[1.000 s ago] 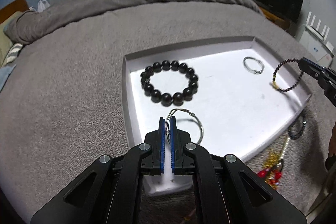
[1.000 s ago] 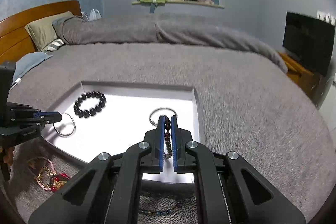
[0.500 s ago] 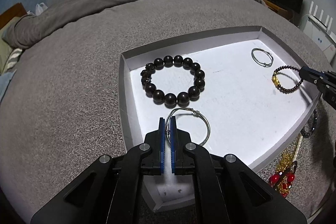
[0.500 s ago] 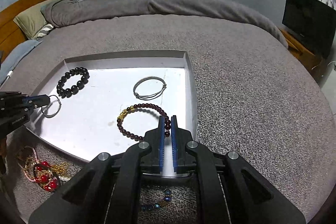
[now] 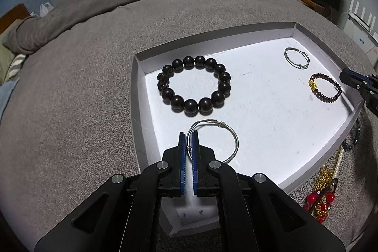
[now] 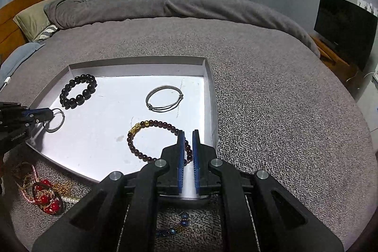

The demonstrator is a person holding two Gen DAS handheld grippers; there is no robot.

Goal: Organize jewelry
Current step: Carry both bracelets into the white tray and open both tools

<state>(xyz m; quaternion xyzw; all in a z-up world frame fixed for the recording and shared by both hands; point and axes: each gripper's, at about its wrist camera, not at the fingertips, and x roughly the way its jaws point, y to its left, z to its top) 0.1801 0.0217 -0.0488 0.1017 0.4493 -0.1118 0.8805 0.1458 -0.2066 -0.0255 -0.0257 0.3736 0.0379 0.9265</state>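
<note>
A white shallow tray (image 5: 135,96) (image 6: 210,96) lies on the grey bed. In it lie a black bead bracelet (image 5: 193,85) (image 6: 78,91), a silver bangle (image 5: 297,57) (image 6: 164,98) and a dark red bead bracelet with a gold charm (image 5: 324,90) (image 6: 151,138). My left gripper (image 5: 188,136) is shut on a silver wire bangle (image 5: 232,141) (image 6: 54,123), low over the tray's near left part. My right gripper (image 6: 187,134) stands slightly open over the red bracelet's right side; the beads lie flat between its fingers.
Outside the tray's near edge lies a tangle of red beads, gold chain and pearls (image 5: 323,193) (image 6: 45,193). A dark blue bead bracelet (image 6: 179,224) (image 5: 354,138) lies on the blanket under my right gripper. A folded duvet (image 6: 165,4) lies across the far bed; a TV (image 6: 345,27) stands right.
My right gripper lowered the dark red bracelet into the tray, laid it flat and parted its fingers. My left gripper brought the silver wire bangle lower over the tray, still shut on it.
</note>
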